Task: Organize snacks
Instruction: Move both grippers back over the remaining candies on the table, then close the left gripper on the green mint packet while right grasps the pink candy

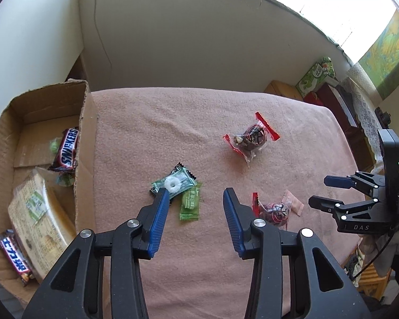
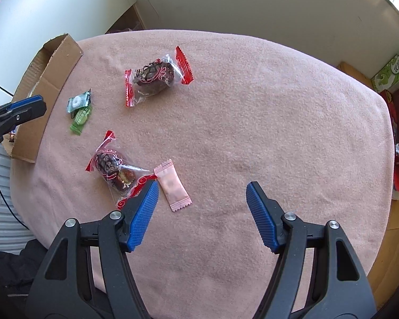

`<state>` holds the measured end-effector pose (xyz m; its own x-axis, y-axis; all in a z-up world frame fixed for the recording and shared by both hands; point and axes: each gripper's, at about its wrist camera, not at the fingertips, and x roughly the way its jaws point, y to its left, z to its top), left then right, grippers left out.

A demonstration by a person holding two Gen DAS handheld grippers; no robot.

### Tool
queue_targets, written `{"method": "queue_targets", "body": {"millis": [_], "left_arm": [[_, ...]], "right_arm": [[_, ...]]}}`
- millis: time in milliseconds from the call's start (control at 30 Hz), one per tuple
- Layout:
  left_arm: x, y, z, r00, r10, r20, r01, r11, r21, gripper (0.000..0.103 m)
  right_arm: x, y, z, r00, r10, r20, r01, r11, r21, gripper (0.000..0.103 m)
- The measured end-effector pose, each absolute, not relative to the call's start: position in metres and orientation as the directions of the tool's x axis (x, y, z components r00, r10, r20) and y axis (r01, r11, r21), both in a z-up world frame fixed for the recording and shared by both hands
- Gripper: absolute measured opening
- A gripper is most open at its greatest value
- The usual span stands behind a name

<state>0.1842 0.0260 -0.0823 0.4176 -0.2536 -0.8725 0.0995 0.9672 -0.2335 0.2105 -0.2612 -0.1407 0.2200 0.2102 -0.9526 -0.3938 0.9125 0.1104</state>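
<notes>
Two green candies (image 1: pixel 182 188) lie touching at mid-frame on the pink tabletop (image 1: pixel 173 122), just ahead of the left claw (image 1: pixel 196 194), spread wide. Two red-ended snacks (image 2: pixel 157 78) and a pink sachet (image 2: pixel 173 187) lie near the right claw (image 2: pixel 202 186), also wide. The cardboard box (image 1: pixel 85 122), at left, holds a Snickers (image 1: pixel 67 150).

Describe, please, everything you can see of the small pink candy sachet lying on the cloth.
The small pink candy sachet is a flat, rectangular pillow pack with crimped, zigzag ends, matte and seemingly plastic, sealed and unopened. It lies flat and diagonally on the pink fleece cloth, its upper end touching the red-trimmed clear wrapper of a dark sweet. The open right tongs hover just above it, not touching.
</notes>
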Motion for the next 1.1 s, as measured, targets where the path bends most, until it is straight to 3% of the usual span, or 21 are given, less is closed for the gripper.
{"method": "queue_targets", "body": {"millis": [133, 533, 600, 667, 733, 1100], "left_arm": [[0.2, 0.02, -0.1, 0.374, -0.241, -0.896, 0.101, 0.971, -0.219, 0.04], [0.213, 0.019, -0.12, 0.342, -0.205, -0.917, 0.106, 0.978, -0.18, 0.039], [0.212, 0.019, -0.118, 0.333, -0.237, -0.913, 0.115, 0.971, -0.21, 0.031], [0.209, 0.015, -0.119, 0.318, -0.247, -0.915, 0.137, 0.967, -0.214, 0.031], [0.207, 0.011, -0.12, 0.318, -0.232, -0.919, 0.16, 0.969, -0.189, 0.031], [0.21, -0.004, -0.123, 0.32, -0.177, -0.931, 0.26, 0.961, -0.094, 0.031]], "right_arm": [[0.209, -0.262, -0.146, 0.208, 0.221, -0.953, -0.4, 0.908, 0.123, 0.065], [0.212, -0.258, -0.156, 0.192, 0.243, -0.951, -0.412, 0.899, 0.147, 0.064], [0.213, -0.255, -0.157, 0.193, 0.245, -0.95, -0.414, 0.898, 0.148, 0.064], [0.215, -0.252, -0.158, 0.19, 0.252, -0.949, -0.418, 0.896, 0.154, 0.061], [0.216, -0.249, -0.161, 0.177, 0.254, -0.951, -0.423, 0.892, 0.16, 0.05], [0.216, -0.234, -0.172, 0.152, 0.244, -0.958, -0.451, 0.88, 0.153, 0.05]]}}
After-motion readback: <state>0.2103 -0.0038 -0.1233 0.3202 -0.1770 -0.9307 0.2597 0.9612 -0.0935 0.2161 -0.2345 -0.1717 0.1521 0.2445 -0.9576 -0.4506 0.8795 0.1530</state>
